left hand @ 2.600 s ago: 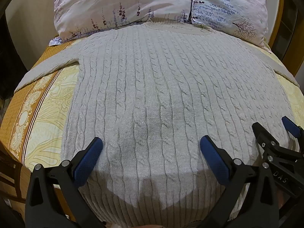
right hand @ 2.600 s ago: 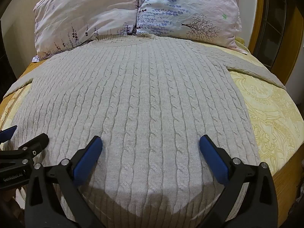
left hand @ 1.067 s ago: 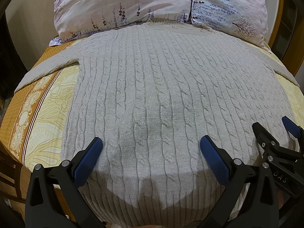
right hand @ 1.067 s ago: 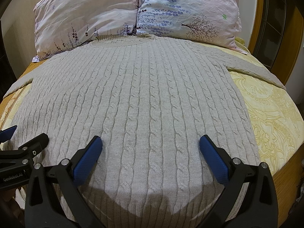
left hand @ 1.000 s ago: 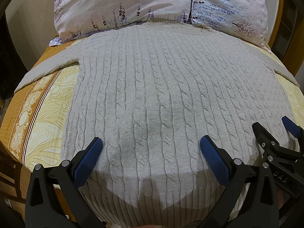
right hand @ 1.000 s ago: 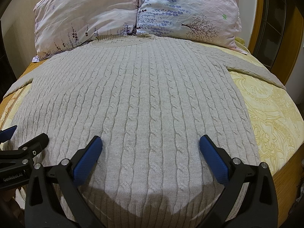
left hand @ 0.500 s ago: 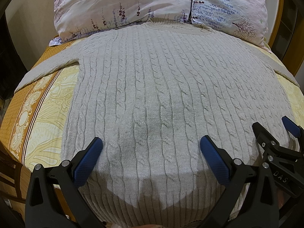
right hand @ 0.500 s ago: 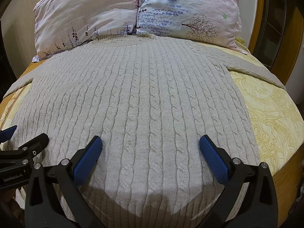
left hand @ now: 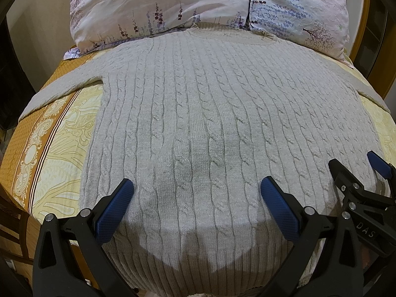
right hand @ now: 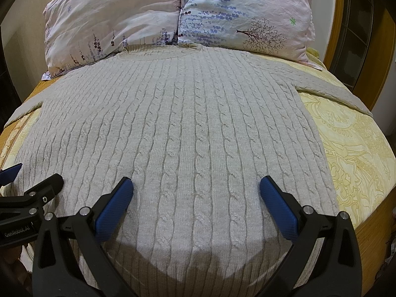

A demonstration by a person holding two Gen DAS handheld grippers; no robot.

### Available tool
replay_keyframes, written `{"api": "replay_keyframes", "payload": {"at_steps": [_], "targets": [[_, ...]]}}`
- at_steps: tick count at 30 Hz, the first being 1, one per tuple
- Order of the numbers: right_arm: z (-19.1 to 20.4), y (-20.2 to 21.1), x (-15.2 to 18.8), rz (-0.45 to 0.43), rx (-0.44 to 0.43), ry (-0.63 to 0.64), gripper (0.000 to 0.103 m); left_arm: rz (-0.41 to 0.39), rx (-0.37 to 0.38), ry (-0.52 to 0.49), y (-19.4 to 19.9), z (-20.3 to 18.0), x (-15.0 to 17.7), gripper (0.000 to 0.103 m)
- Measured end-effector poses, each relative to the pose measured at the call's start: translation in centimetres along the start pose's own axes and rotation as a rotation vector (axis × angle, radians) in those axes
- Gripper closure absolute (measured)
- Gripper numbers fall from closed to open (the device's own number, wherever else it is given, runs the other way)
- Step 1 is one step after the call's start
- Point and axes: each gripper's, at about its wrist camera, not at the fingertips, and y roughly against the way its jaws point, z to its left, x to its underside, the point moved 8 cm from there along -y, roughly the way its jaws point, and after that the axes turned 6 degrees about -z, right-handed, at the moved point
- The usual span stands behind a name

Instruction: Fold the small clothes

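A light grey cable-knit sweater [left hand: 198,113] lies flat on the bed, collar toward the pillows, sleeves spread to both sides; it also shows in the right wrist view [right hand: 193,128]. My left gripper [left hand: 196,188] is open and empty, held just above the hem on the left half. My right gripper [right hand: 195,188] is open and empty above the hem on the right half. Each gripper shows at the edge of the other's view: the right one [left hand: 354,170], the left one [right hand: 32,180].
Two floral pillows [left hand: 173,7] [right hand: 242,12] lie at the head of the bed, touching the collar. The yellow patterned bedspread [left hand: 57,133] [right hand: 354,148] shows on both sides of the sweater. A wooden frame [right hand: 334,22] stands at the right.
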Motion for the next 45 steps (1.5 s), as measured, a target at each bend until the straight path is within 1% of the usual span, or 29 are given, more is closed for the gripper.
{"api": "replay_keyframes", "payload": {"at_steps": [12,15,20,21,25,28,31,34,36,38,39,41,43,44,45], "targets": [[0.1,-0.5,0.1,-0.001,-0.031,0.017,0.002,0.002,-0.003,0.0,-0.1,-0.1,-0.1,0.001],[0.0,-0.5,0.1,-0.011,-0.058,0.03,0.002,0.006,-0.004,-0.003,-0.1,-0.1,-0.1,0.001],[-0.3,-0.8,-0.3,-0.053,-0.114,0.043,0.002,-0.001,-0.012,-0.011,-0.1,0.1,-0.4,0.001],[-0.5,-0.9,-0.3,-0.05,-0.119,0.039,0.002,-0.004,-0.012,-0.011,-0.1,0.1,-0.4,0.001],[-1.6,-1.4,-1.2,-0.032,-0.185,-0.033,0.002,-0.006,-0.018,-0.014,-0.6,0.1,-1.1,0.001],[-4.1,-2.5,-2.1,-0.04,-0.184,-0.109,0.002,0.003,-0.034,-0.03,-1.0,0.0,-1.8,0.001],[-8.4,-3.9,-3.6,-0.066,-0.125,-0.203,0.002,-0.001,-0.064,-0.063,-1.2,-0.2,-2.7,0.001],[-14.0,-4.7,-5.8,-0.082,-0.053,-0.325,0.003,0.005,-0.076,-0.087,-1.6,-0.3,-3.7,0.001],[-17.8,-5.2,-6.8,-0.082,-0.027,-0.425,0.008,0.01,-0.049,-0.082,-1.9,-0.3,-4.4,0.001],[-21.4,-6.0,-7.6,-0.075,-0.015,-0.524,0.02,0.009,-0.006,-0.062,-2.0,-0.1,-5.3,0.001],[-22.9,-6.3,-7.8,-0.07,-0.013,-0.568,0.023,0.008,0.015,-0.05,-2.1,0.1,-5.8,0.001],[-26.0,-7.2,-7.9,-0.057,-0.014,-0.673,0.033,0.009,0.076,-0.012,-2.2,0.4,-6.9,0.001],[-28.1,-8.0,-7.8,-0.039,-0.029,-0.756,0.039,0.001,0.145,0.032,-2.3,0.8,-8.2,0.001],[-29.1,-8.5,-7.6,-0.03,-0.034,-0.804,0.042,-0.01,0.166,0.048,-2.3,0.9,-8.8,0.001],[-30.0,-9.1,-7.6,-0.028,-0.037,-0.837,0.042,-0.024,0.178,0.059,-2.3,1.0,-9.3,0.001]]}}
